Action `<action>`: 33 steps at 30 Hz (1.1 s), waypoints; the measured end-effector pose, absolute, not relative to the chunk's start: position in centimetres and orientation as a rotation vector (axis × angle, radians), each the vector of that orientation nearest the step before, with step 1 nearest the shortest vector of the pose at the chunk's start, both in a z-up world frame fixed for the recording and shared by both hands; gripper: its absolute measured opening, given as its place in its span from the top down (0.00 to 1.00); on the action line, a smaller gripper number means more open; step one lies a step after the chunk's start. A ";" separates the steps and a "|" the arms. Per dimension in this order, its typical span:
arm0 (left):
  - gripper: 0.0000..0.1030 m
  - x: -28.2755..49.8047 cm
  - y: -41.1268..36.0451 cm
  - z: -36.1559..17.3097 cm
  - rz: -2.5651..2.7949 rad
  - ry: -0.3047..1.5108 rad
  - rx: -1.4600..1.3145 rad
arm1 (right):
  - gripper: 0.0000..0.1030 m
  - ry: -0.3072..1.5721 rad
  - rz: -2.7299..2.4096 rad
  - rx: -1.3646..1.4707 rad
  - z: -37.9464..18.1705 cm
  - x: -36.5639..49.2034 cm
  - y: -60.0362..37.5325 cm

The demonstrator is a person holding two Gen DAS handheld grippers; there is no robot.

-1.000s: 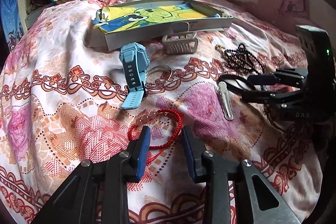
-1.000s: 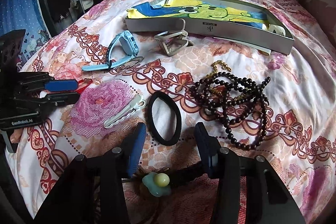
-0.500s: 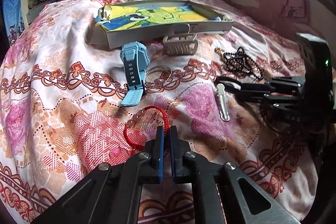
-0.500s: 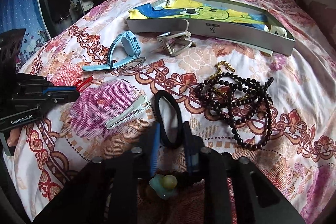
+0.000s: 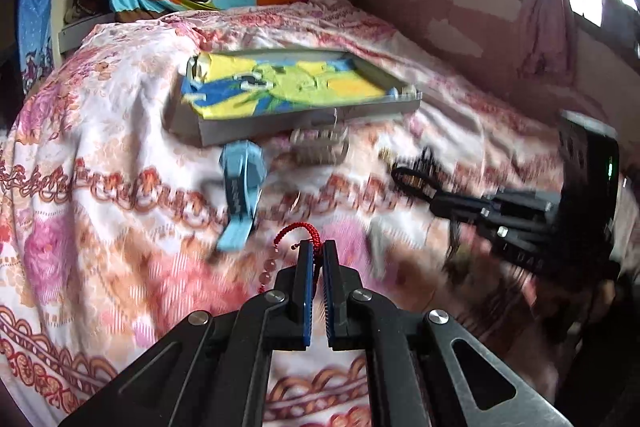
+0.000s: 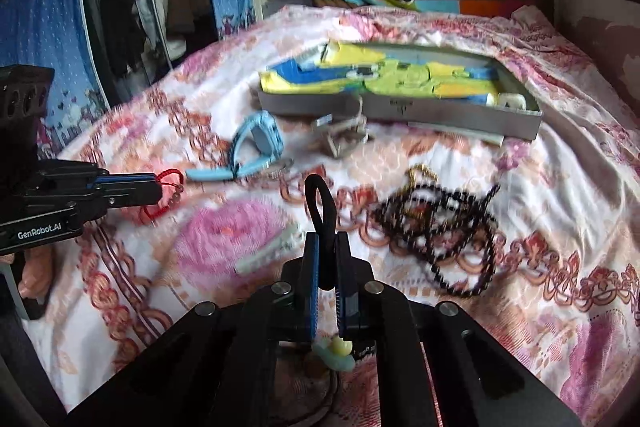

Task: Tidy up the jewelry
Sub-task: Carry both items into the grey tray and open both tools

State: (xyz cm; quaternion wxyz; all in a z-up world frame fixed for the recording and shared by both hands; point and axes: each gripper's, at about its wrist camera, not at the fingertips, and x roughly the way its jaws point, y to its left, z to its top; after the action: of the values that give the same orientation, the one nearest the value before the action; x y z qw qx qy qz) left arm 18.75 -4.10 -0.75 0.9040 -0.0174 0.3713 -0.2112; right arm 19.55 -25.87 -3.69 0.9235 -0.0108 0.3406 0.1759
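My left gripper (image 5: 318, 247) is shut on a red cord bracelet (image 5: 294, 229) with pink beads and holds it above the floral bedspread; it also shows in the right wrist view (image 6: 170, 183). My right gripper (image 6: 327, 241) is shut on a black hair tie (image 6: 320, 203), lifted off the bed; it also shows in the left wrist view (image 5: 412, 181). A grey tray (image 6: 440, 113) lined with a yellow-green cartoon cloth lies further up the bed, also in the left wrist view (image 5: 304, 121).
On the bedspread lie a blue watch (image 6: 256, 143), a grey claw clip (image 6: 344, 137), a black bead necklace (image 6: 444, 219), a white hair clip (image 6: 268, 253) and a pale green hair bobble (image 6: 334, 351). Clothes hang at the left.
Both grippers closed, the left on the red bracelet and the right on the black hair tie, then lifted them off the bed. The views are motion-blurred now.
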 end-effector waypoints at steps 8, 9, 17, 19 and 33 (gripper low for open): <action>0.95 26.1 -6.0 4.9 -0.419 0.670 -0.120 | 0.94 0.548 0.338 0.067 1.5 25.3 -28.1; 0.95 27.2 -6.1 5.3 -0.413 0.659 -0.136 | 0.94 0.543 0.337 0.083 1.8 26.6 -28.2; 0.95 37.0 -6.4 4.2 -0.334 0.661 -0.209 | 0.94 0.541 0.296 0.069 2.0 34.6 -29.6; 0.95 39.0 -6.1 3.0 -0.316 0.692 -0.239 | 0.94 0.557 0.281 0.075 1.0 35.9 -30.3; 0.95 42.1 -7.2 -2.2 -0.252 0.860 -0.255 | 0.90 0.660 0.238 0.199 -4.1 38.7 -32.2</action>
State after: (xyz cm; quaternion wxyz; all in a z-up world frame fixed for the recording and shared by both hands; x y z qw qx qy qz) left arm 42.14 -7.24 -2.24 0.8935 -0.1228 0.4145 -0.1216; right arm 38.73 -32.25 -4.08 0.9341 0.0974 0.3230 0.1165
